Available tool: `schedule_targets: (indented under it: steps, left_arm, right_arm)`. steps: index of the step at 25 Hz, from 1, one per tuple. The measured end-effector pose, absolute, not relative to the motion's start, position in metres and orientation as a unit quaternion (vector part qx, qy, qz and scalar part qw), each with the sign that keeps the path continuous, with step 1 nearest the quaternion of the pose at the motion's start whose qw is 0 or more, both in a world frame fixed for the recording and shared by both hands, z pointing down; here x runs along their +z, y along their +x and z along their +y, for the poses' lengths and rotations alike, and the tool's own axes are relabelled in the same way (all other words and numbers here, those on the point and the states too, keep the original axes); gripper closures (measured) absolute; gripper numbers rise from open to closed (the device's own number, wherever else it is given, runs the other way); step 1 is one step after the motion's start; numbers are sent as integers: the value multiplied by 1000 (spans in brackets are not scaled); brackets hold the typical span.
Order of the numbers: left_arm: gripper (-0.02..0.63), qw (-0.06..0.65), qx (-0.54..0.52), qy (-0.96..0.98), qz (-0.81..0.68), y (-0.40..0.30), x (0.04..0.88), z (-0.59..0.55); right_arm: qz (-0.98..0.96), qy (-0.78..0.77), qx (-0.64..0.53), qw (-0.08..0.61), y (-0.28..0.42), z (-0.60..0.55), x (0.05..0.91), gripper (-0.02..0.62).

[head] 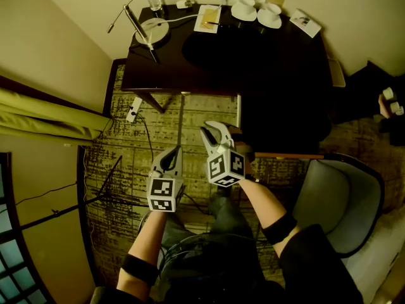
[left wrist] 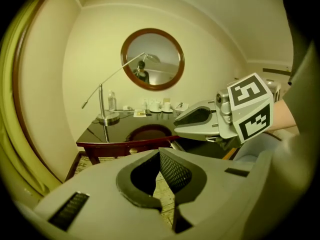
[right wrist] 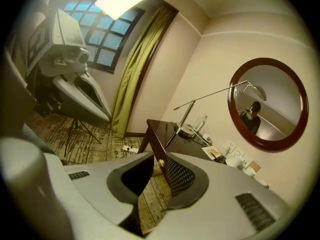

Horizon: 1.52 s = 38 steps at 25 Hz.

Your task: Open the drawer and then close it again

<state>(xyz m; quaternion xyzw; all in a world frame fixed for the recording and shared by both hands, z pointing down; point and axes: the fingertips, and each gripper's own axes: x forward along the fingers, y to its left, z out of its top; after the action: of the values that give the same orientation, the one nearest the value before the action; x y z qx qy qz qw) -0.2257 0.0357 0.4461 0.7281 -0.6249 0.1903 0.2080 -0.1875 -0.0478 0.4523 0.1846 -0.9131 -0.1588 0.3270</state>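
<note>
**Item:** drawer (right wrist: 153,134), set in the front rail of the dark desk (head: 272,62). Judged closed, flush with the rail; opening not yet begun. Carries a small round knob (right wrist: 161,162).

**Position:** lies ahead of both grippers and well apart from them, farther up in the head view. Runs with its long axis side to side along the desk's front edge. Pulls, by judgement, straight back toward the person.

**Right gripper** (head: 212,135): jaws spread partway, nothing between the pads. Shows the knob framed in the gap between the tips in the right gripper view, so lined up for a straight reach. Nearer the drawer than the other hand.

**Left gripper** (head: 177,151): jaws pressed together at the tips, holding nothing. Hangs beside the right, slightly farther back from the desk.

**Writing:** none legible.
- Black-and-white square patterns on the marker cubes (head: 162,195), no letters.
- Print on the cards (head: 207,18) by the cups (head: 256,10), too small to read.
- No brand visible on the lamp (head: 152,30).
</note>
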Motion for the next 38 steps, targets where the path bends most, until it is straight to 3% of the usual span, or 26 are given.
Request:
schedule_targets:
  steps: [6,14,34,38]
  left_arm:
    - [612,188,188,745,-612,-251,532,27]
    - [612,181,170,743,-622,-303,626,2]
    - [612,172,106,734,-649,-364,696,-48]
    - [612,176,102,731,-651,-368,702,-49]
  right_arm:
    - [-888,193,-200,365,-246,-67,562,379]
    - [-854,207,-256,402,-297,-116,674,308]
    - [-787,254,-394,401,-351,-194,725,377]
    - [-765,273,-429,396,-350,-202,719,480]
